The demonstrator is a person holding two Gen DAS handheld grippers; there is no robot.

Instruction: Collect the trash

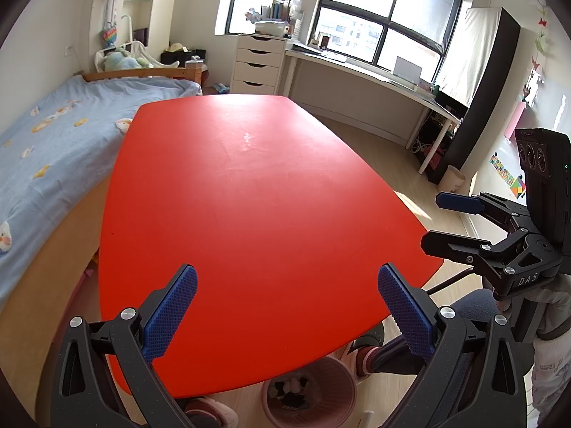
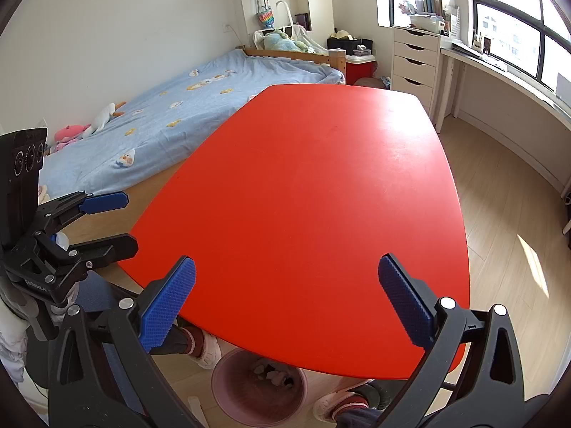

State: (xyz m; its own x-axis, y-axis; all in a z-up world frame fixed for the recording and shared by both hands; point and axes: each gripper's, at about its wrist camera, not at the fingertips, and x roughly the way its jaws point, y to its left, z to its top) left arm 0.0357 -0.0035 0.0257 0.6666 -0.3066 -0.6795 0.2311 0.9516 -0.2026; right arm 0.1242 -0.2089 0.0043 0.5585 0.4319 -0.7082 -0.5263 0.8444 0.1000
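Observation:
A bare red table fills both views; it also shows in the right wrist view. A pink waste bin with scraps of trash inside stands on the floor under the table's near edge, also in the right wrist view. My left gripper is open and empty above the near edge. My right gripper is open and empty too. Each gripper shows from the side in the other's view, the right one and the left one.
A bed with a blue sheet lies left of the table. A white drawer unit and a long white desk stand under the window. The person's slippered feet are beside the bin. Wooden floor lies to the right.

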